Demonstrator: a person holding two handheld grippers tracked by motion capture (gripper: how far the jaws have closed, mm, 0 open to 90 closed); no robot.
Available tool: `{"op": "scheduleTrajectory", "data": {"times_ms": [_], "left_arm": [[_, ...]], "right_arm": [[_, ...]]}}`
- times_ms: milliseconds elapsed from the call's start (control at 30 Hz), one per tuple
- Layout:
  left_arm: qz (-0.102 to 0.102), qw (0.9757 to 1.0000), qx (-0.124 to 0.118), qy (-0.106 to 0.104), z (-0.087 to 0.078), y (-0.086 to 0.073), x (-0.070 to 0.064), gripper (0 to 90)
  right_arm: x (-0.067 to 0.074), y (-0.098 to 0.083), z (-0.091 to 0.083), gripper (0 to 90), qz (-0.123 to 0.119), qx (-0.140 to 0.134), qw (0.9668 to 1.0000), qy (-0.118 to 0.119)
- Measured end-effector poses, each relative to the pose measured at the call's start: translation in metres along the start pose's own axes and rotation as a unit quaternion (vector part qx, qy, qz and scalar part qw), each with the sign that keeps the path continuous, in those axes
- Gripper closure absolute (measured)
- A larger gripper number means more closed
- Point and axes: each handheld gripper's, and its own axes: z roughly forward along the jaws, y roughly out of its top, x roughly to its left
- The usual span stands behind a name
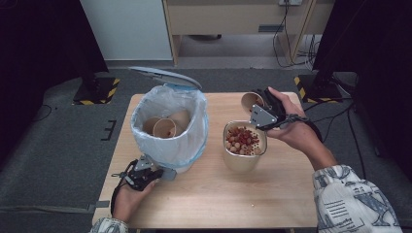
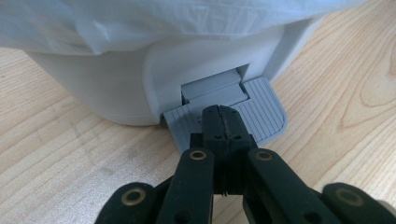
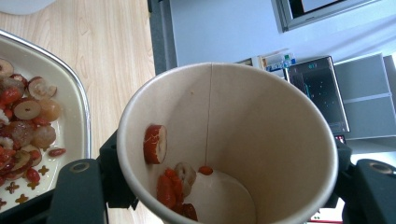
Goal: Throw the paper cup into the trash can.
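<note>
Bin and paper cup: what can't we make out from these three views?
- Bin contents, high view: the white liner and two discarded cups hide what lies below.
- Pedal, left gripper view: the shut left claw covers its middle; the bin's top is cut off by the frame edge.
- Paper cup, right gripper view: the cup wall hides the right claw's pads; the bowl is cut off at the left edge.

light: even, soft overhead | edges: dark in high view | focus: sharp, slight grain
</note>
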Motion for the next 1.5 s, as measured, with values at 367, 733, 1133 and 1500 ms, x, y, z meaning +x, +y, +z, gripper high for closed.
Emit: {"op": "scheduleTrajectory", "data": {"times_ms": [367, 733, 1133, 1500], "left_arm": [[0.000, 1.0000, 0.000, 0.001, 0.000, 0.000, 0.000, 90.0], [0.001, 1.0000, 0.000, 0.001, 0.000, 0.000, 0.000, 90.0], [0.000, 1.0000, 0.000, -0.001, 0.000, 0.000, 0.000, 90.0], [0.000, 1.0000, 0.000, 0.000, 0.000, 0.000, 0.000, 90.0]], "right_arm": [[-0.003, 0.006, 0.000, 29.0, 0.021, -0.012, 0.9997, 0.006], [-0.008, 0.015, 0.003, 29.0, 0.067, -0.035, 0.9970, 0.015], [-0.012, 0.023, 0.006, 29.0, 0.111, -0.053, 0.9921, 0.026], [-0.017, 0.030, 0.007, 29.0, 0.141, -0.062, 0.9876, 0.033]]}}
